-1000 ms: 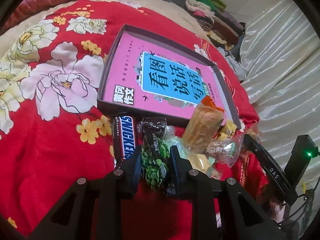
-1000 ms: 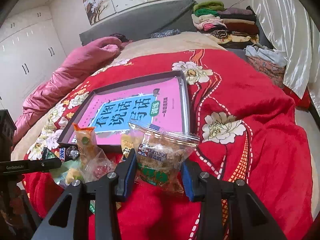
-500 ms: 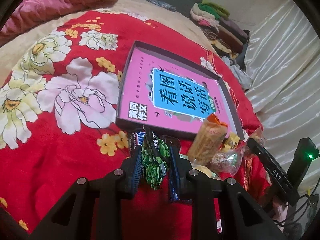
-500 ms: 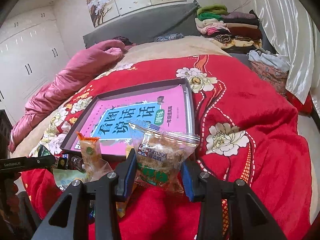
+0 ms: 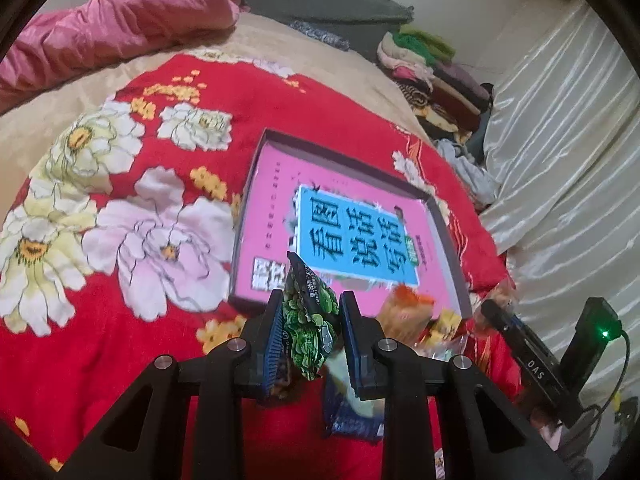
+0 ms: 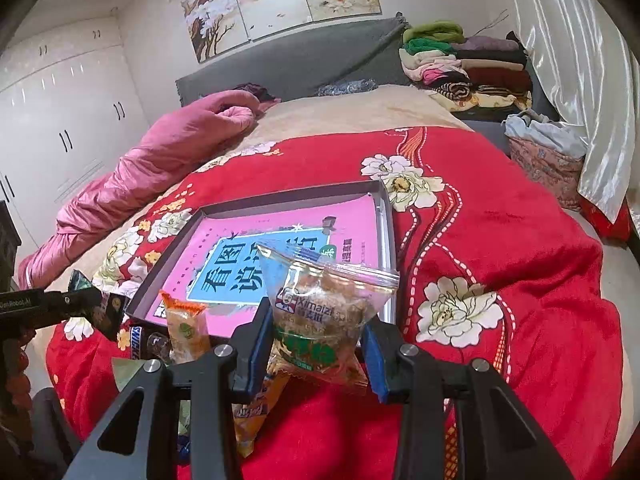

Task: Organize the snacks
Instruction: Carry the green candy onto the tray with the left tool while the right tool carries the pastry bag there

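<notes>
Both hands were loaded, yet nothing had been sorted. The left tool (image 5: 310,326) pinched a green packet (image 5: 310,320) upright between its pads, hanging just short of the near edge of the tray (image 5: 448,236). The right tool (image 6: 318,338) pinched a clear bag (image 6: 328,312) of brown snacks over the bed's near edge. The tray lay mid-bed on the red blanket (image 6: 500,240) and held only a pink book (image 6: 280,240), no snacks. Left in the heap just before the tray's near edge were an orange packet (image 6: 186,332), a Snickers bar (image 6: 136,338) and other wrappers, so I judged the task barely begun.
</notes>
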`<state>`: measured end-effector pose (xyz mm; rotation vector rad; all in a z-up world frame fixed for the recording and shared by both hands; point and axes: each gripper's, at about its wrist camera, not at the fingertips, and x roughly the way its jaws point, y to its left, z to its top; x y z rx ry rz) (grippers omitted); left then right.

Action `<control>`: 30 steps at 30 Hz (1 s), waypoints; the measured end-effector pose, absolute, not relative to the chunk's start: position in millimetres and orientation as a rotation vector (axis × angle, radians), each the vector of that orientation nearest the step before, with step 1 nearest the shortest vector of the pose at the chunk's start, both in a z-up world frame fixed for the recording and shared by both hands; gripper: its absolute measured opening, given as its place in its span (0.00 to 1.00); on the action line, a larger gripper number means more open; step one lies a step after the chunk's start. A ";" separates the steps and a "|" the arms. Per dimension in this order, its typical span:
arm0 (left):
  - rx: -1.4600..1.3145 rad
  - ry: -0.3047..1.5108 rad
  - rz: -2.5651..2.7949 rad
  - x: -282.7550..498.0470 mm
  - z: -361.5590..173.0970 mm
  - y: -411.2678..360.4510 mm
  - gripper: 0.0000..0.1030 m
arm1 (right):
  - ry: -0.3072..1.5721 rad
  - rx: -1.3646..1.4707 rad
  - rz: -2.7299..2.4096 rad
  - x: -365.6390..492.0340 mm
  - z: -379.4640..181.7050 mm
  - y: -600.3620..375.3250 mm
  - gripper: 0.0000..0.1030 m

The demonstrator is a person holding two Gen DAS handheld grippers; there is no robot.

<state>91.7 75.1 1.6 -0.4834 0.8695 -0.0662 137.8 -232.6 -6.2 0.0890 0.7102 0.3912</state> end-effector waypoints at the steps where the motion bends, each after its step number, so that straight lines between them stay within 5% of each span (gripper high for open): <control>1: -0.480 0.864 -0.065 93.4 2.9 74.6 0.27 | 0.706 0.091 0.394 139.2 -5.1 -233.0 0.40; 30: -0.476 0.875 -0.040 152.3 -16.6 70.9 0.27 | 0.783 0.079 0.410 192.6 -17.5 -226.8 0.40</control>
